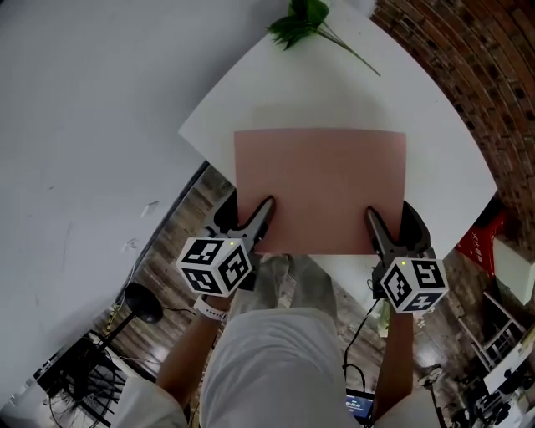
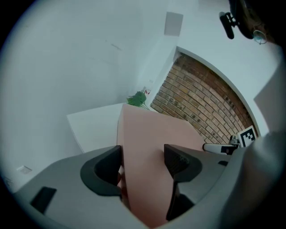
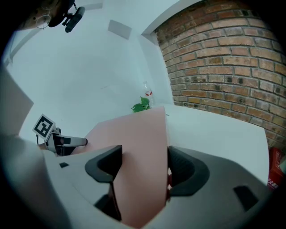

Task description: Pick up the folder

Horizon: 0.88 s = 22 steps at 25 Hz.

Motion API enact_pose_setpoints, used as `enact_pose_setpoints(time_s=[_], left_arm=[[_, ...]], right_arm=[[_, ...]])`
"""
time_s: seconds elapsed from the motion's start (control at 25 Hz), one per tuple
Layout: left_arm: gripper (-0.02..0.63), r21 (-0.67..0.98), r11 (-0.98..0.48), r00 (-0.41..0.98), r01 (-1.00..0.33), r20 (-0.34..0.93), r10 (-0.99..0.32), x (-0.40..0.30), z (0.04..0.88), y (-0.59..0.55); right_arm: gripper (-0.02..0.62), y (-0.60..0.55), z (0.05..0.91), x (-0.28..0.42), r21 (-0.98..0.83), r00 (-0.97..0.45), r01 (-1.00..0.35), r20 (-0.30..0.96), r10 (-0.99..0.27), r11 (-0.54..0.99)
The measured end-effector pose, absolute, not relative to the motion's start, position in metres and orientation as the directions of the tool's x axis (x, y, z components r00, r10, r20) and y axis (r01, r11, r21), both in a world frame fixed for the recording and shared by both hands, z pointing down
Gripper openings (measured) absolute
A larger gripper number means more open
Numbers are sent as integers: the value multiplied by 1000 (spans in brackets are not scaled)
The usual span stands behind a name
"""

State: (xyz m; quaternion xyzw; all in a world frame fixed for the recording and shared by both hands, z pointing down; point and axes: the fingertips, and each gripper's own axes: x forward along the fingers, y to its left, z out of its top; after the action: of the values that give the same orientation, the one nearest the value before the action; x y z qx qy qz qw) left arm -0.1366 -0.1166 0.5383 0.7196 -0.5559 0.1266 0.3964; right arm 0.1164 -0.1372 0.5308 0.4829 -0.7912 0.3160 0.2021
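Two grippers hold the folder (image 1: 320, 184): left gripper (image 1: 264, 211) and right gripper (image 1: 374, 219) each pinch its edge between fairly wide jaws, table (image 1: 334, 92) beyond them.

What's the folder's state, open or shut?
Shut: folder shows as one flat pink panel, no spread leaves; left gripper and right gripper clamp its near edge.

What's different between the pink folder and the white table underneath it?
The folder is pink; the table is white. The folder is the smaller, covering only part of the table. The left gripper and right gripper clamp the folder's near edge; neither grips the table. A green sprig lies on the table, nothing on the folder. Both are plain and flat.
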Motion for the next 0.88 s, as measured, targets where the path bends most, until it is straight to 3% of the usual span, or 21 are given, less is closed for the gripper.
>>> enact_pose_setpoints(time_s=[0.88], left_arm=[[308,374,-200,356,-906,415,-837,-141,396,-97]], right_arm=[[327,-102,393,114,-243,-421,-906,429,-799,346]])
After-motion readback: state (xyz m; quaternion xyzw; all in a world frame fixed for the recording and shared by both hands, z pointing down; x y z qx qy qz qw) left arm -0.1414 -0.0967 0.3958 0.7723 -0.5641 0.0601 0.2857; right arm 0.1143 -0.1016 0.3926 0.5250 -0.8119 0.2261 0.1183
